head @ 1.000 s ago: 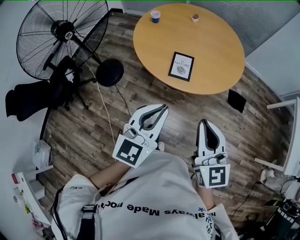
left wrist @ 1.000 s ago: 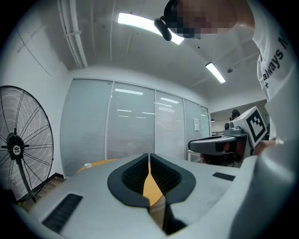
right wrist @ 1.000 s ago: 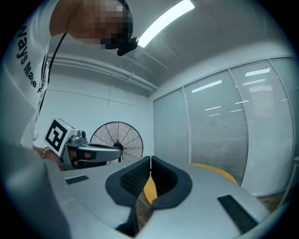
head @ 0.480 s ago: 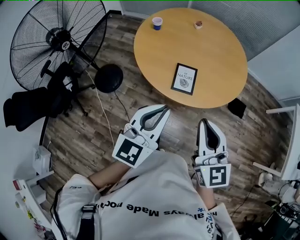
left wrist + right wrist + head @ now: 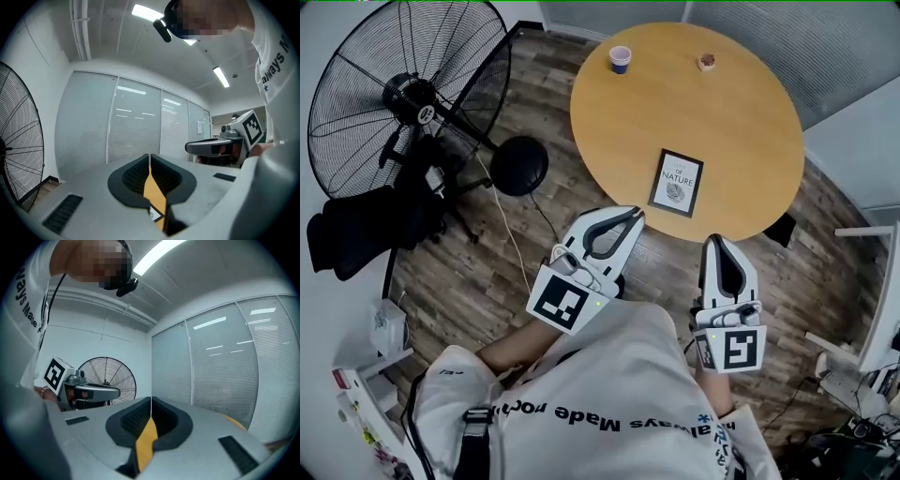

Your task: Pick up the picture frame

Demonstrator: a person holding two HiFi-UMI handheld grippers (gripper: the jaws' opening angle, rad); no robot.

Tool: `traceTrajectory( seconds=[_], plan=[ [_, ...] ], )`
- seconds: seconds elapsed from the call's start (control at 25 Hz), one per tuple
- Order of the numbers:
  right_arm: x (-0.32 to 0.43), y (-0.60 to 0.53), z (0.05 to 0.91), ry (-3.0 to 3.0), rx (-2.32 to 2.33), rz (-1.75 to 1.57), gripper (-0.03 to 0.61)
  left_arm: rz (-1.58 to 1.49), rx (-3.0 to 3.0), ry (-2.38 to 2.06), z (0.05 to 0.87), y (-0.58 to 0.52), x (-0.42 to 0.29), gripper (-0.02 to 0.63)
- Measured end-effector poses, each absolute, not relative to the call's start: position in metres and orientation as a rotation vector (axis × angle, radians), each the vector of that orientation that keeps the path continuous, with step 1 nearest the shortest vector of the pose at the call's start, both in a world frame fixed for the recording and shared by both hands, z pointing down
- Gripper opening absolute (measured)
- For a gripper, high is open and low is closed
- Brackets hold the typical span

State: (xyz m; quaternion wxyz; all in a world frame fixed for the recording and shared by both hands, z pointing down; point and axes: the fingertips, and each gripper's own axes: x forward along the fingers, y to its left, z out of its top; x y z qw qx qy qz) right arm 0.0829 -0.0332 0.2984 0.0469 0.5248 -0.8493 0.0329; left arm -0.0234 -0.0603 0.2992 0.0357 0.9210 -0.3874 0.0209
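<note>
Currently both closed, nothing held: left claw [image 5: 626, 215] and right claw [image 5: 716, 241] hover just off the surface [image 5: 741, 103] edge. Picture frame [image 5: 676, 183] lies flat on the surface, near that edge.

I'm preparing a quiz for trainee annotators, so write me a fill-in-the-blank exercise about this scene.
1. The black-framed picture lies ____, not upright, on the round wooden table.
2. The left gripper and the right gripper both have their jaws ____.
3. In the head view, the large black floor fan stands to the table's ____.
Missing words: flat; shut; left.
</note>
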Motion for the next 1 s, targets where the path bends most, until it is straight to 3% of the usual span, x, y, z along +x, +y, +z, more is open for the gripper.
traceTrajectory(
  seconds=[1.0],
  plan=[
    [0.116,-0.158,0.325,-2.502,1.691,0.134,0.031,0.120,2.838,-1.046,0.334,-0.189,0.018,0.031]
  ],
)
